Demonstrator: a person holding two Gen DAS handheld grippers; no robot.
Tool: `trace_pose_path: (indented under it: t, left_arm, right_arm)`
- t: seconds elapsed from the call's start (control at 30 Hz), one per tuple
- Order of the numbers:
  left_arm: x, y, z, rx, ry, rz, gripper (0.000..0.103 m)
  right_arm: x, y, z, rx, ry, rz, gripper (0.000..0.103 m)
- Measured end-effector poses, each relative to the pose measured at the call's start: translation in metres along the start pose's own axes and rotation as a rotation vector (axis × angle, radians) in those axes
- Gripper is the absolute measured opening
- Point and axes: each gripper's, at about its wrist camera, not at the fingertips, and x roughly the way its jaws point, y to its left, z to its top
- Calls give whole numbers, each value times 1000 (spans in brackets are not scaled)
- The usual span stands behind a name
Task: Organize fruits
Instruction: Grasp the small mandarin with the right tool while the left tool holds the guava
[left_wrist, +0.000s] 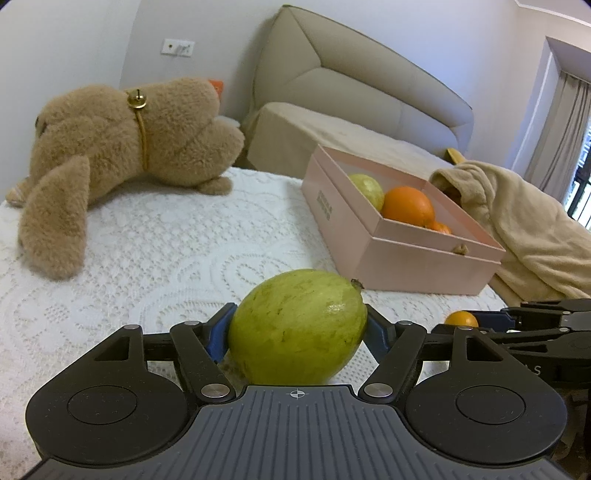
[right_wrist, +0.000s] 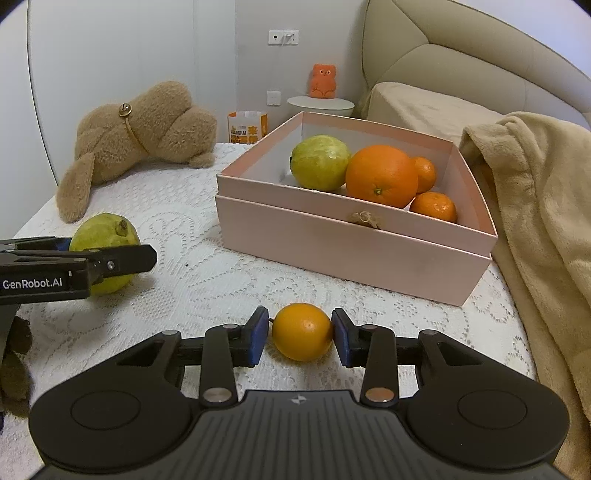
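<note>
Both hands are mid-pickup here, each on its own loose fruit lying on the white lace bedspread (right_wrist: 177, 206). The right gripper (right_wrist: 301, 332) has its blue pads pressed onto a small orange citrus (right_wrist: 303, 331) (a mandarin, I'd guess), so that one looks gripped. The left gripper (left_wrist: 297, 328) is spread as wide as it goes around a big green guava (left_wrist: 297, 326); the pads sit right at its sides, but I can't tell if they're actually squeezing.

The pink box (right_wrist: 354, 240) sits just beyond, already holding another guava (right_wrist: 320, 162), a large orange (right_wrist: 382, 175) and two little mandarins (right_wrist: 433, 206).

Next move, I reckon: lift the mandarin over the near wall and set it in the free front corner. The guava needs a firm grip first, since it's round and could roll.
</note>
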Motion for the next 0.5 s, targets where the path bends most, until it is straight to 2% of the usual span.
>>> trace_pose_path:
  t: [0.5]
  left_arm:
    - [0, -1, 0, 4, 0, 2, 76]
  right_arm:
    - [2, -3, -7, 4, -17, 0, 38]
